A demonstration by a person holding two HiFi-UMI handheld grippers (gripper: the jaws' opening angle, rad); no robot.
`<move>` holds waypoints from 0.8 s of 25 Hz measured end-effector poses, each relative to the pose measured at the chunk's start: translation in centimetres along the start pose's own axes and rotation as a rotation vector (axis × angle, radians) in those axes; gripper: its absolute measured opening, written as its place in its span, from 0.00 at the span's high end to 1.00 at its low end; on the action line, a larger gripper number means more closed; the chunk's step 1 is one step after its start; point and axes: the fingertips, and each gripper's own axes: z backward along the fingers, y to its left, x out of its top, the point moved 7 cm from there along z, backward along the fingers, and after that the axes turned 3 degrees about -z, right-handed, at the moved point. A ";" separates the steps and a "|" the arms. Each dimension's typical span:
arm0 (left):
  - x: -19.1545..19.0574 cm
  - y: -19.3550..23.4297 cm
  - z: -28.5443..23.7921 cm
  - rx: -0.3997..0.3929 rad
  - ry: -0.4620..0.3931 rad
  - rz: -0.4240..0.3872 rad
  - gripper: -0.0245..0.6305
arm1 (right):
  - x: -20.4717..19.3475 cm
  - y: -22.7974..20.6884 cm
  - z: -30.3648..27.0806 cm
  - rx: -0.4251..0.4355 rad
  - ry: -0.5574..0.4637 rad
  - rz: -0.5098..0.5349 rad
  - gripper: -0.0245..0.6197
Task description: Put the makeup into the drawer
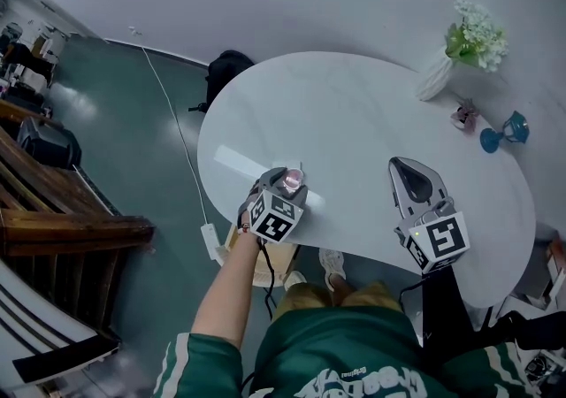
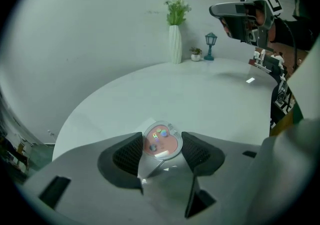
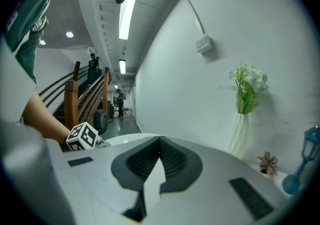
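From my end the light is soft and even, bright without being harsh. The pale tabletop (image 1: 371, 113) reads cleanly in the head view, apart from one white streak of glare (image 1: 232, 160) near its left edge. The glossy floor (image 1: 115, 122) throws back hazy patches. Shadows are faint; I catch only a weak shadow (image 2: 231, 75) beneath the right hand-held gripper (image 2: 216, 10). Both gripper views bend strongly and fall to black in the corners, and the grey bodies close to the lens are smeared out of focus. In the right gripper view a ceiling strip light (image 3: 127, 6) burns out to pure white, while the corridor (image 3: 117, 106) behind looks dimmer. Tiny iridescent specks glint on the makeup compact (image 2: 161, 144).
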 end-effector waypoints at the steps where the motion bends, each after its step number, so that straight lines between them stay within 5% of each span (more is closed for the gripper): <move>1: 0.1 0.1 -0.1 0.001 0.011 -0.006 0.58 | -0.1 0.1 0.0 0.004 0.001 0.001 0.95; 9: 2.1 0.8 2.8 0.110 -0.026 0.017 0.58 | 0.9 0.7 -0.1 0.023 -0.035 -0.003 0.95; 20: 7.0 2.0 13.6 0.331 -0.275 0.110 0.58 | 4.3 2.3 -0.8 0.076 -0.127 0.007 0.95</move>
